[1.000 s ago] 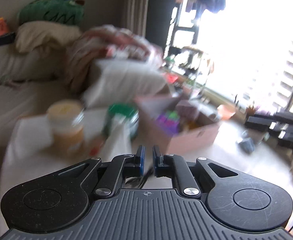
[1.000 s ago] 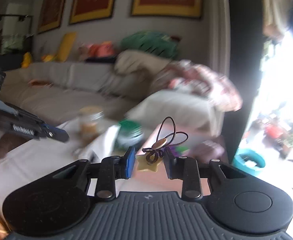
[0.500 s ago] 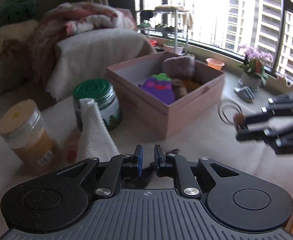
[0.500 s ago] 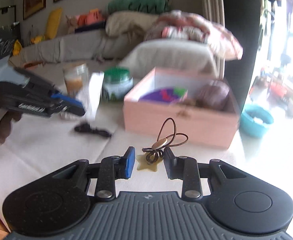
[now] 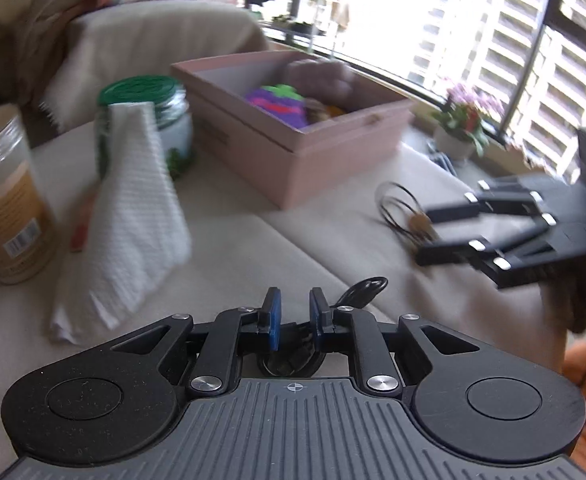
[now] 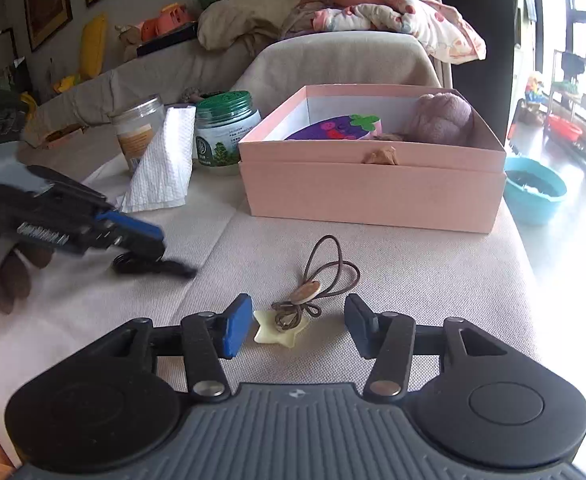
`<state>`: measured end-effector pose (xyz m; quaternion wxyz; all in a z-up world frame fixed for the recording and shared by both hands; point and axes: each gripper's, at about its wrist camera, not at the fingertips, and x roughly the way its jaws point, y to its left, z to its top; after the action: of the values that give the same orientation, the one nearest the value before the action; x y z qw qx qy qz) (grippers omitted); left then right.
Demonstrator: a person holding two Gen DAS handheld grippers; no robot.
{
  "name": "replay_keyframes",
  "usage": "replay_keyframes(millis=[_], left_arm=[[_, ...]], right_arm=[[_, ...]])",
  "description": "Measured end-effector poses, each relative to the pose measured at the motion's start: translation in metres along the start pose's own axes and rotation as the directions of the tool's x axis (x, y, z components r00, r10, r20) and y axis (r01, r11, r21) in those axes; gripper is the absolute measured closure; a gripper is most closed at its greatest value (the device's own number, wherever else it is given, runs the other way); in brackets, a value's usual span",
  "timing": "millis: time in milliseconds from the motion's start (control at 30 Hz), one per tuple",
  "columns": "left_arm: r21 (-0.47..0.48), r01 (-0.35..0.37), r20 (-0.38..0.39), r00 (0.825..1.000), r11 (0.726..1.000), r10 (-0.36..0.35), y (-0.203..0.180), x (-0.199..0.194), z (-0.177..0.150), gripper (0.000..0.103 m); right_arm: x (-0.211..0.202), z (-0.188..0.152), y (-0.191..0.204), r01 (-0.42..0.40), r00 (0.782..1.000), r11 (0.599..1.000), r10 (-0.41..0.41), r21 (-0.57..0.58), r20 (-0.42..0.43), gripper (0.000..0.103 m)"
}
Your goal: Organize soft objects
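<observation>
A pink box [image 6: 373,192] stands at the back of the beige table and holds a purple felt eggplant [image 6: 333,128] and a mauve plush [image 6: 441,118]. My right gripper [image 6: 297,330] is open, its jaws apart on either side of a cream star charm with a brown cord loop [image 6: 293,316] lying on the table. My left gripper [image 5: 294,318] has its jaws nearly closed over a black hair tie [image 5: 363,290] that lies on the table; a grip is not clear. The black tie also shows in the right wrist view [image 6: 149,266].
A green-lidded jar [image 6: 225,128], a tan-labelled jar [image 6: 139,130] and a folded white paper towel [image 6: 161,164] stand left of the box. A sofa with cushions lies behind. A teal bowl [image 6: 533,190] sits on the floor to the right.
My right gripper has opened and let go of the star charm, which now lies on the table. Both grippers have come down closer to the table surface.
</observation>
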<state>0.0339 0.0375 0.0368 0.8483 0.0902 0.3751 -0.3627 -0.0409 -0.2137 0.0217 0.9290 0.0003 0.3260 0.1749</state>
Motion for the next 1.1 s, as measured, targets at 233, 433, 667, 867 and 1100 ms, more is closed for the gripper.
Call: replay_keyframes(millis=[233,433,667,867,1100], left_arm=[[0.153,-0.030,0.010,1.000,0.988,0.029,-0.024,-0.018,-0.001,0.084],[0.295,-0.108,0.008,0.994,0.949,0.111,-0.047,-0.006,-0.008,0.077],[0.203,-0.169,-0.031,0.983,0.964,0.179,-0.036,0.013,0.006,0.074],[0.072,-0.161,-0.062,0.984,0.984,0.165,-0.028,0.009,0.004,0.073],[0.030,-0.215,-0.034,0.976,0.976,0.216,-0.041,0.008,0.000,0.076]], right_arm=[[0.002,0.001,0.005,-0.008,1.000,1.000,0.008,-0.026,-0.005,0.037],[0.004,0.002,0.007,-0.018,1.000,0.999,0.017,-0.049,-0.020,0.030],[0.005,0.000,0.019,-0.080,0.994,0.990,0.070,-0.116,-0.084,0.003],[0.006,0.001,0.026,-0.050,0.997,0.987,0.040,-0.156,-0.071,0.016],[0.011,0.017,0.022,0.051,0.996,0.992,-0.059,-0.114,-0.063,0.083]])
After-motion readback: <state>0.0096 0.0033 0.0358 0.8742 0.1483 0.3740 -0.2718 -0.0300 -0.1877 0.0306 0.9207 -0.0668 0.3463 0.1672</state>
